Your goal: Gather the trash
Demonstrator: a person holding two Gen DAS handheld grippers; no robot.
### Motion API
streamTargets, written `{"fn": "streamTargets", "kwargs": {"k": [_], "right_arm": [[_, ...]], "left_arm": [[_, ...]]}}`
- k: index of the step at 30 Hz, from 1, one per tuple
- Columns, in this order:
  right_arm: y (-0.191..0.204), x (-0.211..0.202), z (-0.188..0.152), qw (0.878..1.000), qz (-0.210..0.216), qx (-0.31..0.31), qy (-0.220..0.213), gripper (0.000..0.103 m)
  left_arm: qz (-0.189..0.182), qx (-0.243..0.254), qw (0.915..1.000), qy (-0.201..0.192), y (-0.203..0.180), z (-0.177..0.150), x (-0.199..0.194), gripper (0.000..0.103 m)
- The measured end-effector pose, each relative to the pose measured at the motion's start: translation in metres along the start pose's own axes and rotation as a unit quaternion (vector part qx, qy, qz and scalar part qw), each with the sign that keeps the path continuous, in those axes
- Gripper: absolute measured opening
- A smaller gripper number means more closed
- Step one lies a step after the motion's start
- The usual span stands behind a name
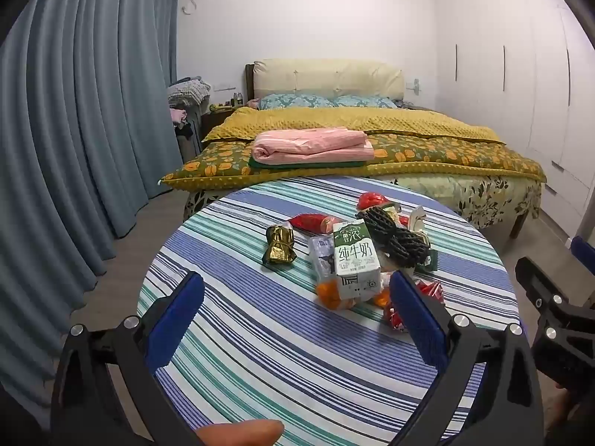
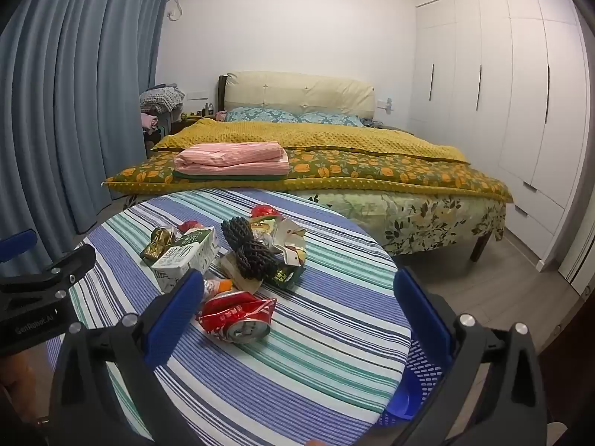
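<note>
A heap of trash lies on the round table with the striped cloth (image 1: 260,353). It holds a green-and-white milk carton (image 1: 356,260), a gold foil wrapper (image 1: 279,245), a black foam net (image 1: 394,238), red wrappers (image 1: 316,223) and a crushed red can (image 2: 238,316). My left gripper (image 1: 295,316) hovers open in front of the heap, with only bare cloth between its blue pads. My right gripper (image 2: 297,316) is open too. The can lies just ahead of it, near its left pad (image 2: 174,316), untouched. In the right wrist view the carton (image 2: 186,256) and the net (image 2: 245,252) lie behind the can.
A blue slotted basket (image 2: 412,390) stands beside the table (image 2: 316,353) at the lower right. A bed (image 2: 334,171) with folded pink bedding stands behind the table. Blue curtains (image 1: 74,130) hang on the left, and a white wardrobe (image 2: 520,93) fills the right.
</note>
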State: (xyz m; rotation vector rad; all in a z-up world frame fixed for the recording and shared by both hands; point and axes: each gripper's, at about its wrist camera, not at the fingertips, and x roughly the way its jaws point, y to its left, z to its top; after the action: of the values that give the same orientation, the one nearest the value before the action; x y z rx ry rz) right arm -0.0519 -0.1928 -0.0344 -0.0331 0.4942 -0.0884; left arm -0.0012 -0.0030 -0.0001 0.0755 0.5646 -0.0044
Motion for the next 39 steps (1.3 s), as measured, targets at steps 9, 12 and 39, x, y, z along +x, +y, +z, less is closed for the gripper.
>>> {"fn": "streamTargets", "kwargs": {"k": [9,12,39], "right_arm": [[-0.002,-0.001,0.001,1.0,-0.001,0.001,-0.003,0.098],[-0.003,-0.001,0.002,1.0,-0.002,0.001,-0.003,0.098],[-0.01,0.001,-0.002,1.0,-0.005,0.0,0.003,0.098]], "left_arm": [[-0.004,-0.008,0.9999,0.004,0.002,-0.002,0.0,0.099],[-0.004,-0.01,0.9999,0.004,0.0,-0.004,-0.001,0.099],[-0.01,-0.014,0.9998,0.007,-0.001,0.0,-0.005,0.099]]}}
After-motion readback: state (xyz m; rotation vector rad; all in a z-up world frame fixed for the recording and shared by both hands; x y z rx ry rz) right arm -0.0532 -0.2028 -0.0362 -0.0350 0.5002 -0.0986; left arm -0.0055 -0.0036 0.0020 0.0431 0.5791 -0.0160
